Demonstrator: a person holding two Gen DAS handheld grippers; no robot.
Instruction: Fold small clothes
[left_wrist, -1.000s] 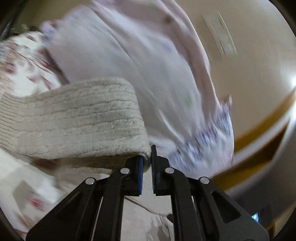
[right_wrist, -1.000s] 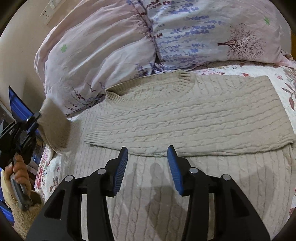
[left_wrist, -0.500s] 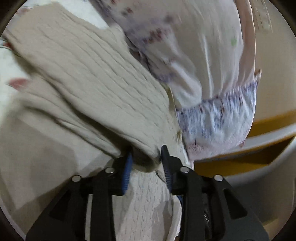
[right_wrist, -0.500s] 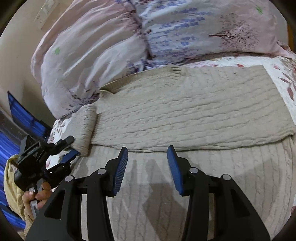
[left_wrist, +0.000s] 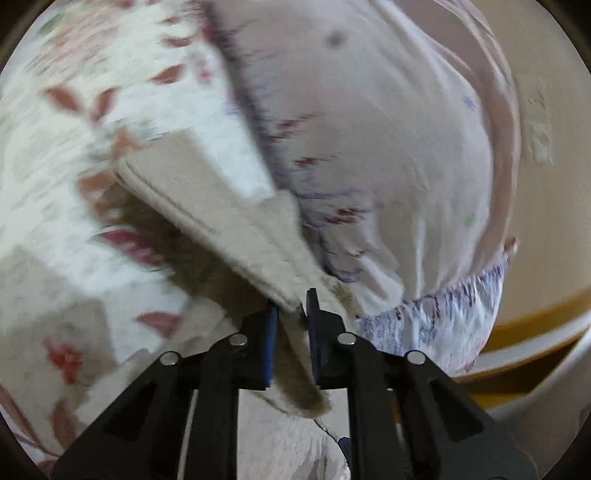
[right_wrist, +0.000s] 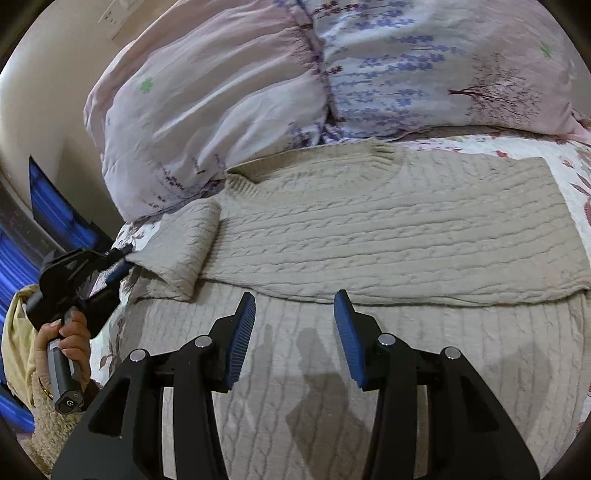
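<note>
A beige cable-knit sweater (right_wrist: 388, 229) lies flat on the bed with one sleeve folded across its body. Its left sleeve end (right_wrist: 181, 251) lies bunched at the left edge. My left gripper (left_wrist: 290, 314) is narrowly parted around that sleeve's edge (left_wrist: 229, 225), with knit fabric between the pads; the view is blurred. It also shows at the left of the right wrist view (right_wrist: 123, 258), at the sleeve's corner. My right gripper (right_wrist: 293, 325) is open and empty, hovering over the sweater's lower body.
A large pink and lilac floral duvet (right_wrist: 295, 74) is piled behind the sweater, against the cream wall (right_wrist: 55, 55). The bedsheet (left_wrist: 74, 129) is white with red leaves. A blue screen (right_wrist: 55, 210) stands off the bed's left side.
The left gripper carried the raised sleeve down onto the bed and drew back to the left. Its jaws parted at half a second ago and stand narrower now. The right gripper stayed put.
</note>
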